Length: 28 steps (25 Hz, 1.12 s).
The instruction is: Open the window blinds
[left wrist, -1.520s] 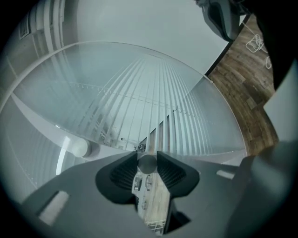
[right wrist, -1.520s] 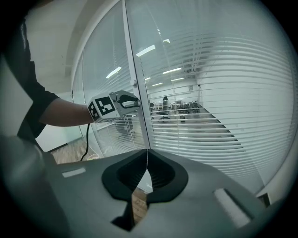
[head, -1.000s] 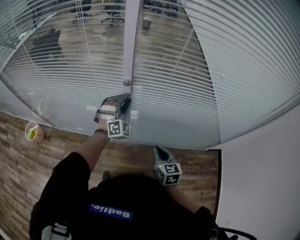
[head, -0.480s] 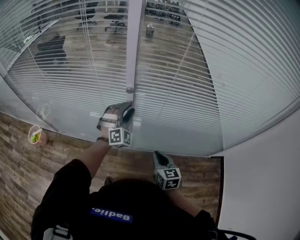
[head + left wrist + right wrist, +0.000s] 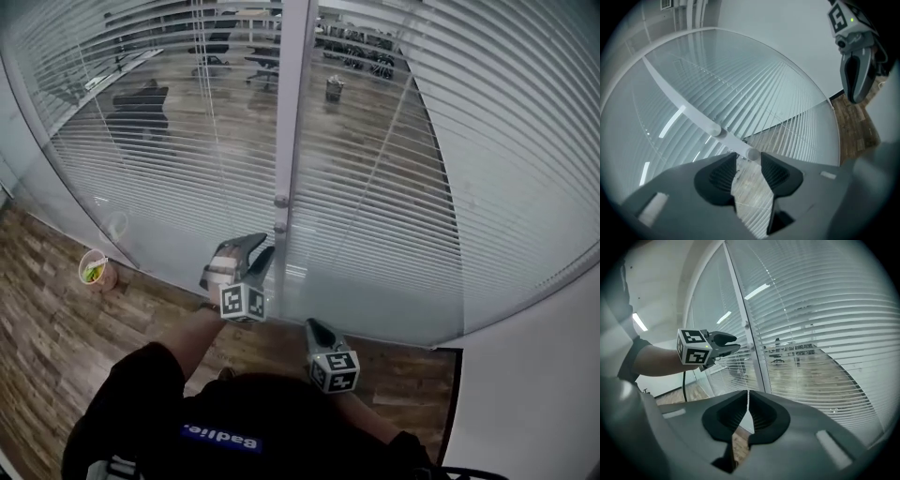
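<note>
White slatted blinds point(image 5: 375, 178) hang behind a glass wall, their slats tilted enough that the office beyond shows through. A white upright post point(image 5: 289, 112) divides the glass and carries two round knobs, an upper knob point(image 5: 280, 201) and a lower knob point(image 5: 278, 228). My left gripper point(image 5: 260, 251) is open and points at the lower knob point(image 5: 752, 153), which sits just beyond its fingertips with nothing between the pads. My right gripper point(image 5: 314, 326) hangs lower and nearer to me, shut and empty, and in its own view my right gripper point(image 5: 748, 392) faces the glass.
A small bin point(image 5: 96, 271) with green contents stands on the wooden floor at the left, against the glass. A white wall point(image 5: 534, 375) closes the right side. Office chairs point(image 5: 141, 105) stand beyond the glass.
The left gripper has drawn back a little from the lower knob and its jaws stand wider. The right gripper shifted slightly. The head view tilted up, showing more of the blinds.
</note>
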Motion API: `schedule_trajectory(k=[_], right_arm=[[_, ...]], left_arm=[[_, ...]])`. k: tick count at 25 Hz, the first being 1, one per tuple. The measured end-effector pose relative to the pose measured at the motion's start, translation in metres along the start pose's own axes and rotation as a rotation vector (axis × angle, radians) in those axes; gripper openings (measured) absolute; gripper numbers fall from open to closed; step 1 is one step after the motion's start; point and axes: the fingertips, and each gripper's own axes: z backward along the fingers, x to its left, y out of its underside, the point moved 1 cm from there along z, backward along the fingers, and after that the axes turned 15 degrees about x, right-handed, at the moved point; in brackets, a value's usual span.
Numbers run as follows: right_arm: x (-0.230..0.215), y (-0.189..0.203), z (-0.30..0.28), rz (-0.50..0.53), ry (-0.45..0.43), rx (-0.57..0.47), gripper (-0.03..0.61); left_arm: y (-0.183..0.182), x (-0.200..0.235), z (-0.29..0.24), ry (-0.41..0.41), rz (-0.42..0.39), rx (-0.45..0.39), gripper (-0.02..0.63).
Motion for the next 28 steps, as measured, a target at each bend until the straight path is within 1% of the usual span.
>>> schedule_trajectory(k=[5, 7, 9, 11, 14, 18, 20, 22, 25, 28], right_arm=[[0.019, 0.018, -0.025, 0.018, -0.106, 0.006, 0.012], [0.025, 0.018, -0.030, 0.026, -0.134, 0.014, 0.011], [0.033, 0.014, -0.029, 0.039, -0.155, 0.022, 0.011], [0.042, 0.013, -0.030, 0.054, -0.168, 0.031, 0.011], [0.050, 0.009, -0.028, 0.081, -0.153, 0.036, 0.011], [0.069, -0.002, -0.029, 0.097, -0.107, 0.033, 0.011], [0.083, -0.003, -0.031, 0.099, -0.093, 0.023, 0.011], [0.093, 0.000, -0.028, 0.105, -0.078, 0.019, 0.011], [0.109, 0.010, -0.020, 0.105, -0.046, 0.028, 0.011], [0.129, 0.019, -0.021, 0.087, -0.014, 0.031, 0.012]], left_arm=[[0.039, -0.019, 0.037, 0.002, 0.039, 0.096, 0.161], [0.050, -0.018, 0.051, 0.001, 0.055, 0.130, 0.158], [0.055, -0.017, 0.063, 0.002, 0.069, 0.148, 0.157], [0.057, -0.018, 0.072, 0.000, 0.089, 0.149, 0.156], [0.055, -0.016, 0.083, -0.004, 0.120, 0.121, 0.155], [0.059, 0.000, 0.100, -0.008, 0.174, 0.059, 0.155], [0.062, 0.005, 0.111, -0.006, 0.198, 0.025, 0.155], [0.057, 0.006, 0.124, 0.000, 0.225, -0.016, 0.155], [0.051, 0.004, 0.147, 0.029, 0.282, -0.075, 0.146], [0.063, 0.001, 0.163, 0.070, 0.304, -0.111, 0.141]])
